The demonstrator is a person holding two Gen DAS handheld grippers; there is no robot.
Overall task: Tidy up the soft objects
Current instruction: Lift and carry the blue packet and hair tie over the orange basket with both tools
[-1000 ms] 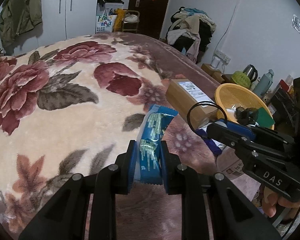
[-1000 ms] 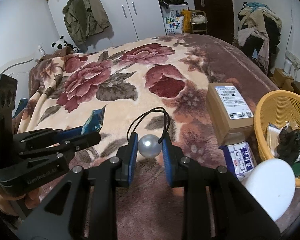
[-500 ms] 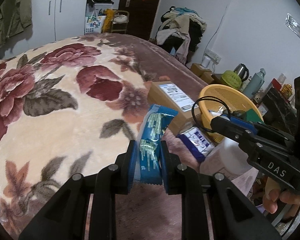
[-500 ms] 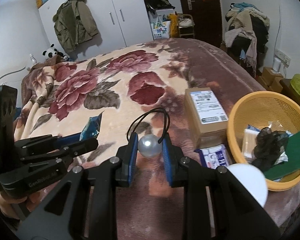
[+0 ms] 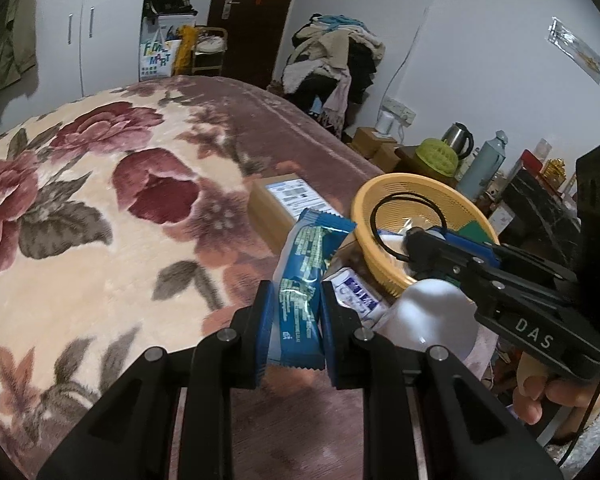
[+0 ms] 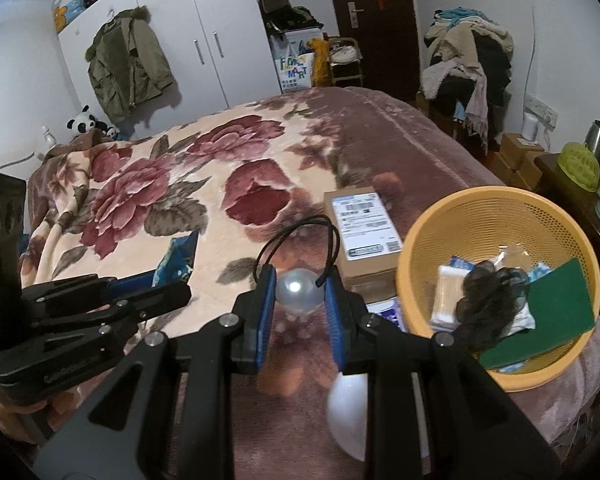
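Observation:
My left gripper point(image 5: 296, 290) is shut on a blue snack packet point(image 5: 305, 256), which stands upright between the pads above the flowered blanket point(image 5: 100, 280). My right gripper point(image 6: 300, 282) is shut on a pearl-ball hair tie point(image 6: 299, 294) whose black elastic loop arches above the fingers. A yellow mesh basket point(image 6: 480, 196) sits at the bed's right edge, holding a green pad point(image 6: 560, 304), a black item and white packets. In the left wrist view the right gripper point(image 5: 414, 240) hangs over the basket rim point(image 5: 380, 196). The left gripper point(image 6: 182, 292) shows at the left of the right wrist view.
A cardboard box point(image 6: 364, 232) lies on the blanket just left of the basket, with a tissue pack point(image 5: 356, 296) in front of it. A white rounded object point(image 6: 348, 412) sits below my right fingers. A kettle, bottles and boxes crowd a side table point(image 5: 460, 152) beyond the bed.
Both grippers have swung to the right across the bed with their loads. The basket and box now sit closer and more central in both views.

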